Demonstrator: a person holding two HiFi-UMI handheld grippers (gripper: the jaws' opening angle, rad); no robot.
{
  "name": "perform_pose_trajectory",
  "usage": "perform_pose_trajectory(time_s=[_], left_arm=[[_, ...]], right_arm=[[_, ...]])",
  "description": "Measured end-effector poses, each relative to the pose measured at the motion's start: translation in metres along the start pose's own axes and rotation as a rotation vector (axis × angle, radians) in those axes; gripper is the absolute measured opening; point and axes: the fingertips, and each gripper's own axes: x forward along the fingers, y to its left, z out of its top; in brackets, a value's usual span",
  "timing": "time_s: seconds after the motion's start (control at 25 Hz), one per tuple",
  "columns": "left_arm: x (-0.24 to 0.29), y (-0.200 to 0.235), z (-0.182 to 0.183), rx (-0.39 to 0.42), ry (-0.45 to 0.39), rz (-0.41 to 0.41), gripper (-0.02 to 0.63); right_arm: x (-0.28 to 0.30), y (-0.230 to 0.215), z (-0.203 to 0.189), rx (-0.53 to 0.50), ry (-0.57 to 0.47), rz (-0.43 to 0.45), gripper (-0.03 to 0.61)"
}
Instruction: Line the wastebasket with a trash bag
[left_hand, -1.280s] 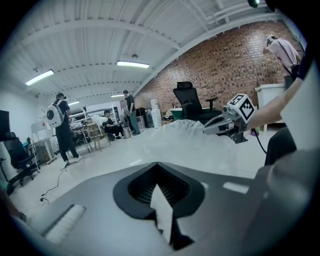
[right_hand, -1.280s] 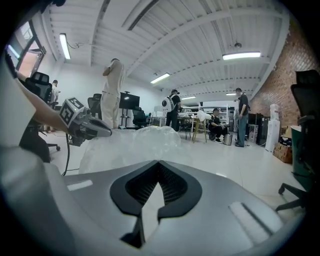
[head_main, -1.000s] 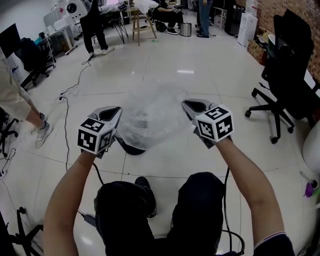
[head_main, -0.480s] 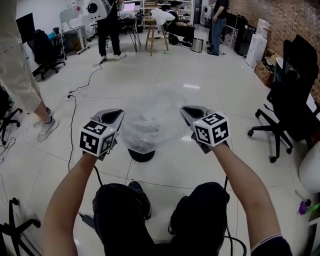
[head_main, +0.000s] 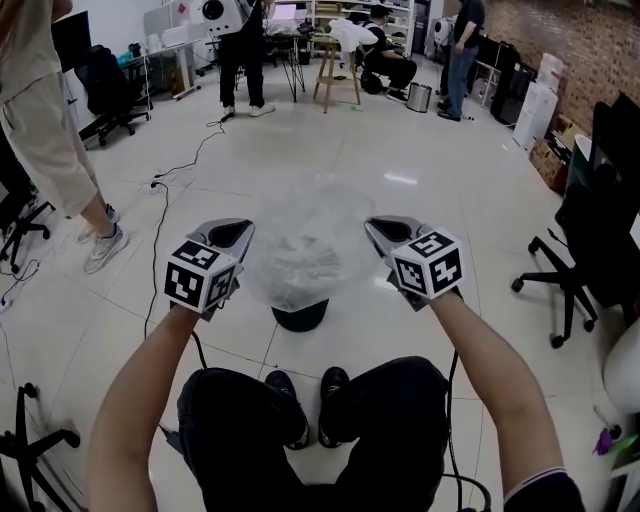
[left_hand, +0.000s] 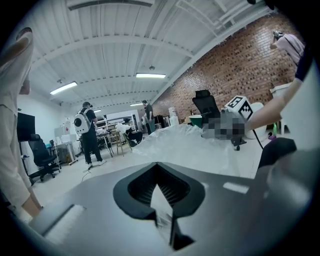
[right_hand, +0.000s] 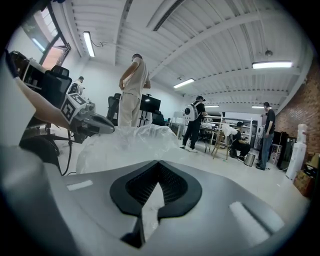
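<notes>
Bag-spreading stage, I'd say. Both grippers are clenched on the clear trash bag (head_main: 305, 250). The left gripper (head_main: 236, 233) has the film at the bag's 9 o'clock edge and the right gripper (head_main: 383, 232) has it at the 3 o'clock edge. Each gripper view shows a sliver of plastic nipped between closed jaws. The bag hangs puffed up in the air between them. The dark wastebasket (head_main: 300, 317) sits on the floor, peeking out just below the bag at 6 o'clock, right ahead of the person's shoes. The bag isn't lining anything yet, and I can't tell whether its bottom touches the rim or just hovers over it.

Next move, my guess: lower the bag into the opening with both pinches held so the mouth stays wide, then fold the edge over the rim. It's thin film, so pulling the grippers too far apart could make it slip out or tear.
</notes>
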Motion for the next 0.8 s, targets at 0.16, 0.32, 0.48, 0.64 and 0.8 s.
perform_pose_trajectory(time_s=[0.16,0.32,0.48,0.64,0.8], left_arm=[[0.012,0.011,-0.02,-0.013,0.033,0.008,0.012],[0.027,0.023,-0.035,-0.023,0.053,0.013,0.011],[0.041,0.035,-0.059,-0.052,0.08,0.021,0.012],[0.055,0.042,-0.081,-0.072,0.109,0.019,0.012],[0.066,0.048,-0.098,-0.083,0.134,0.017,0.012]], right_arm=[[0.026,-0.007,-0.01,0.016,0.009,0.026,0.002],[0.05,-0.014,-0.02,0.033,0.018,0.039,0.002],[0.077,-0.015,-0.037,0.051,0.04,0.059,0.002],[0.1,-0.02,-0.052,0.071,0.055,0.067,0.002],[0.118,-0.022,-0.066,0.089,0.069,0.078,0.002]])
